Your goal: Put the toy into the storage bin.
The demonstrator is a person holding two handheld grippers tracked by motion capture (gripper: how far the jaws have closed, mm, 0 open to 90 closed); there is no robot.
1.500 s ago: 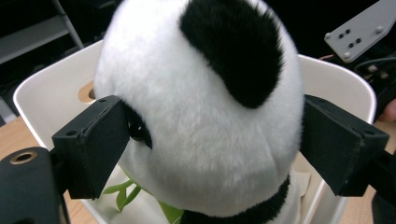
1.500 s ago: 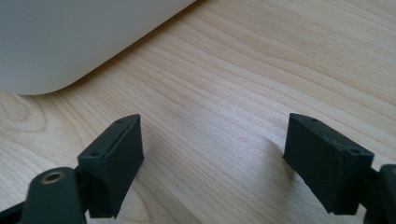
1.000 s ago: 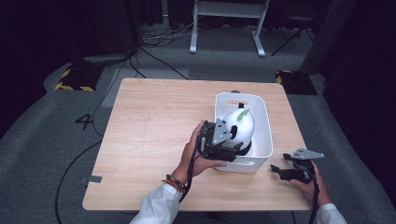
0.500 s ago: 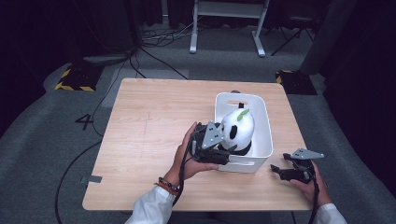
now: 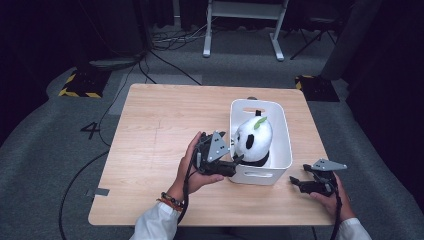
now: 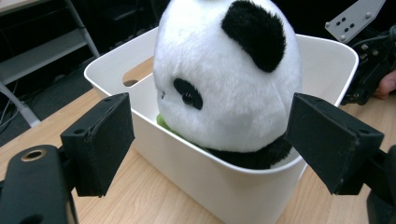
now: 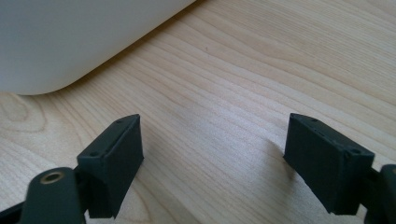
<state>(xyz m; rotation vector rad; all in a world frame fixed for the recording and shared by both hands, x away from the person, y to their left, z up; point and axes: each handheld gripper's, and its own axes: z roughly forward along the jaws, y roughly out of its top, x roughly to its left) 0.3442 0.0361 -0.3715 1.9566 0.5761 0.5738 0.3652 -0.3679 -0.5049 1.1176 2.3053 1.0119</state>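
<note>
A white and black panda plush with a green leaf on top sits upright inside a white bin on the right half of the wooden table. My left gripper is open just outside the bin's left front wall, its pads clear of the plush. My right gripper rests open low over the bare wood at the bin's front right corner, with nothing between its jaws.
The wooden table has bare room on its left half. Its front edge lies close below both hands. A dark floor with cables and a white frame lies beyond the far edge. The right gripper also shows behind the bin.
My left gripper has drawn back left and toward the front, from over the plush to just outside the bin wall. The plush stays in the bin. The right gripper has not moved.
</note>
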